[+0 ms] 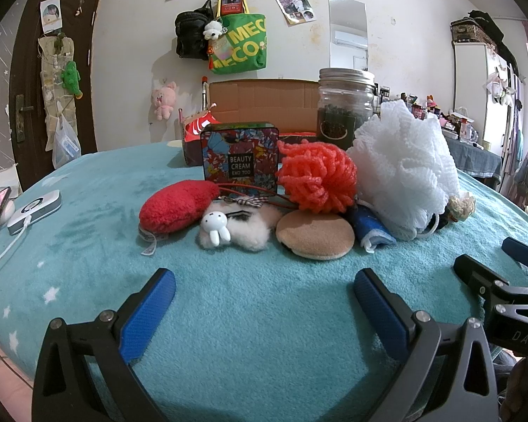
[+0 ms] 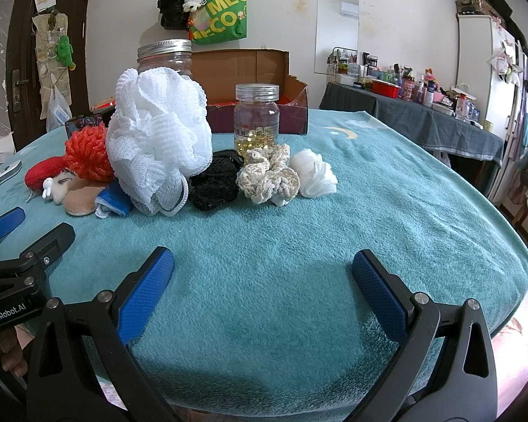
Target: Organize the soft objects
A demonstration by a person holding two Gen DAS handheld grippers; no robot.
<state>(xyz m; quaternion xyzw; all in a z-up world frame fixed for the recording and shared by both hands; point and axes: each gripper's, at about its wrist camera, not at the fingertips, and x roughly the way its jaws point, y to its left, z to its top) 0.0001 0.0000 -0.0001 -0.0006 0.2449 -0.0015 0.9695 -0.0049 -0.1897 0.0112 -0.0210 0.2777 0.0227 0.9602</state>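
Both grippers, left (image 1: 264, 292) and right (image 2: 263, 281), hover spread wide (nothing held) before soft items lined along the teal blanket (image 2: 281, 246), apparently awaiting sorting.

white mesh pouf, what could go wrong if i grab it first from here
The white mesh pouf stands right in front of the tall glass jar, so a deep reach might knock the jar. It also leans against the orange pouf and the black scrunchie, which may get dragged along. Both the left gripper and the right gripper are open and empty.
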